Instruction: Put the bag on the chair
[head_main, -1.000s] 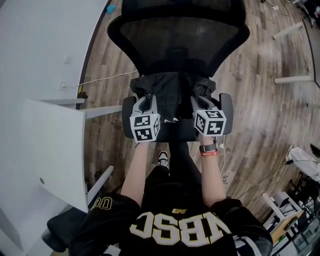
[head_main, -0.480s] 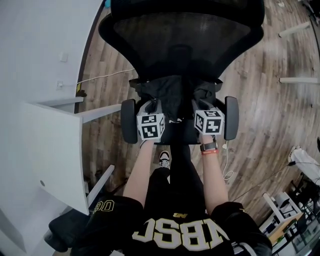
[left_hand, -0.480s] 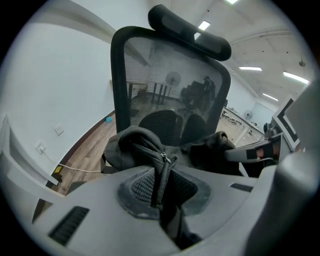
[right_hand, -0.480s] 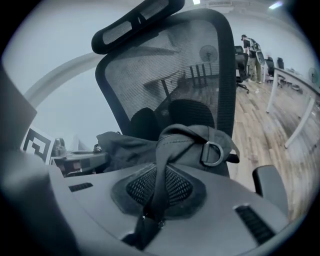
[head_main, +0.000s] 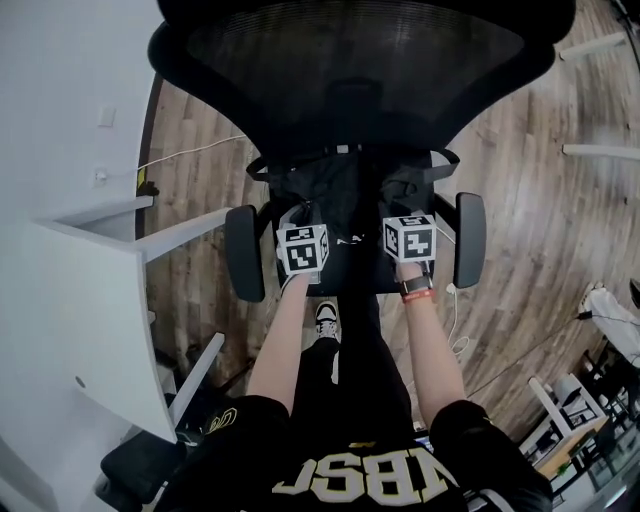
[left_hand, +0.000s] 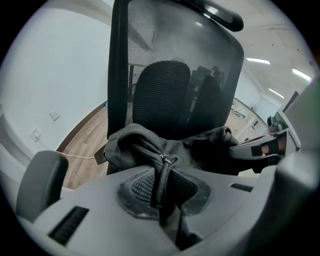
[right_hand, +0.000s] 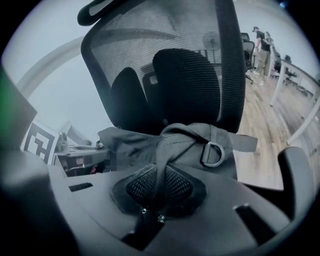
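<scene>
A black fabric bag (head_main: 345, 195) rests on the seat of a black mesh-backed office chair (head_main: 355, 70), against the backrest. My left gripper (head_main: 298, 222) is shut on the bag's fabric beside its zipper (left_hand: 150, 148), the cloth pinched between the pads (left_hand: 140, 186). At the bag's right side my right gripper (head_main: 402, 212) is shut on a fold of the bag (right_hand: 172, 145), next to a metal D-ring (right_hand: 215, 153) and a strap. In the gripper views the chair's mesh back (left_hand: 165, 95) (right_hand: 185, 85) rises straight behind the bag.
The chair's armrests (head_main: 244, 252) (head_main: 469, 238) flank my grippers. A white desk (head_main: 70, 260) stands at the left, with a cable (head_main: 190, 152) on the wooden floor (head_main: 540, 230). The person's legs and a shoe (head_main: 326, 318) are under the seat edge. More furniture stands at the right.
Both grippers moved forward with the bag toward the backrest; the chair now looms larger and closer in the head view. The jaws stayed shut on the fabric.
</scene>
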